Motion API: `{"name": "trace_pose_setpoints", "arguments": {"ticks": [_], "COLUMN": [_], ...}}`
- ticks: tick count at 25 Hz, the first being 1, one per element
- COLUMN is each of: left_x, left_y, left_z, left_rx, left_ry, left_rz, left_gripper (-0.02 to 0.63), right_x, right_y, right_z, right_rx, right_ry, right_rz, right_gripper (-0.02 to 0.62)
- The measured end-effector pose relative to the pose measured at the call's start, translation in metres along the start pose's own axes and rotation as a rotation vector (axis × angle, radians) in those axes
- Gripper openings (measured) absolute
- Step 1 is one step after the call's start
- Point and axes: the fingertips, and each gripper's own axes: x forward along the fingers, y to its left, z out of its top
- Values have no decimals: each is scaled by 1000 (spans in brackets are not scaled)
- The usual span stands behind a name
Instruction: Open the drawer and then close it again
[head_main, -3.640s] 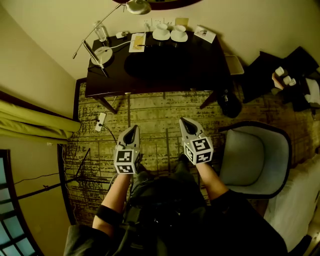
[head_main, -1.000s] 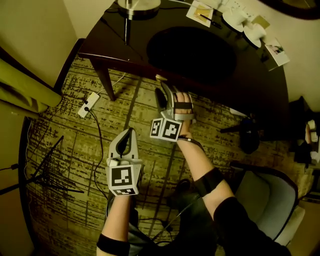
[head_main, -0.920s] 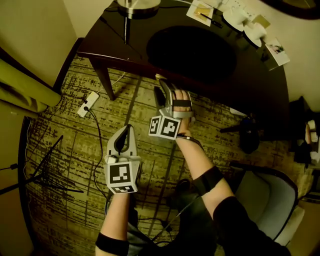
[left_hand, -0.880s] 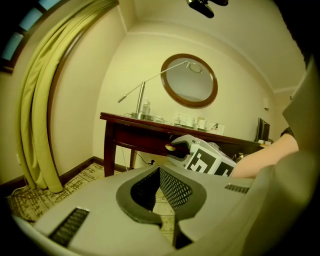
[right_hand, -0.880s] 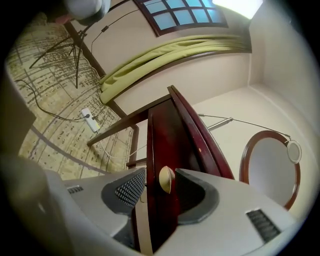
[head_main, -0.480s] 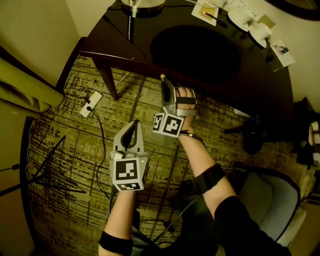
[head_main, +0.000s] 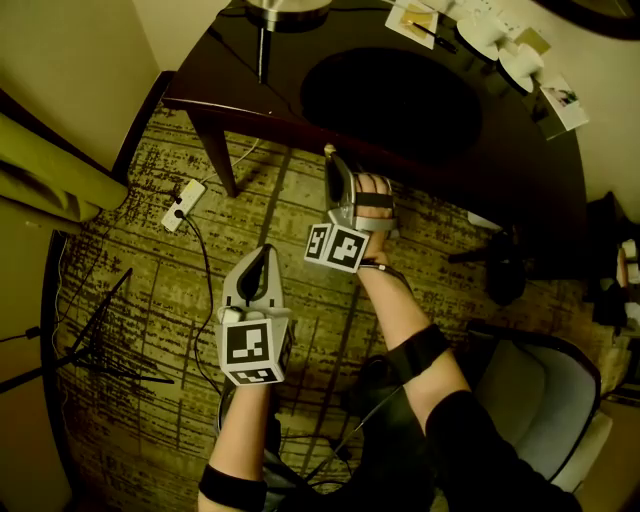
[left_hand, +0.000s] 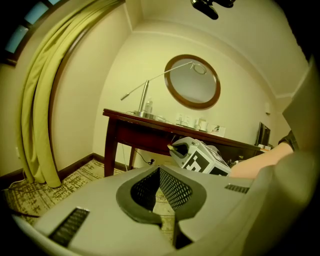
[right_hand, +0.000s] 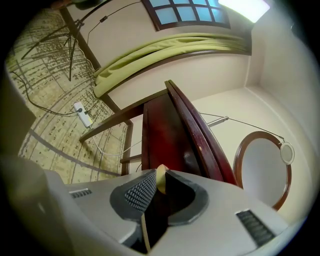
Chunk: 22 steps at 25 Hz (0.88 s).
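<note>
A dark wooden desk has a drawer front under its edge, carrying a small brass knob. My right gripper reaches up to that front. Its jaws have just been closing, and the pads now press on the knob from both sides. In the right gripper view the gripper shows the knob pinched at its tip. My left gripper hangs lower over the carpet, shut and holding nothing. In the left gripper view the left gripper points at the desk, with the right gripper ahead.
A lamp base, cups and papers stand on the desk top. A power strip with a cable lies on the carpet at the left. Green curtains hang further left. An armchair stands at the right, and a round mirror hangs above the desk.
The right arm has reached from in front of the body to the desk's front. Within the last second its open jaws came together on the knob. The left gripper has barely moved.
</note>
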Motion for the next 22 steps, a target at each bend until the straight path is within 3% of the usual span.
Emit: {"name": "trace_pose_setpoints", "arguments": {"ticks": [14, 22], "left_x": [-56, -108], "left_y": [-12, -13], "left_z": [17, 32], "left_rx": [-65, -42], "left_ry": [11, 58], "left_rz": [28, 47], "left_gripper": [2, 2], "right_x": [-57, -118], "right_y": [23, 48], "right_z": [24, 48], "right_rx": [12, 37], "right_ry": [-11, -16], "right_rz": [75, 137], "right_gripper": [64, 67]}}
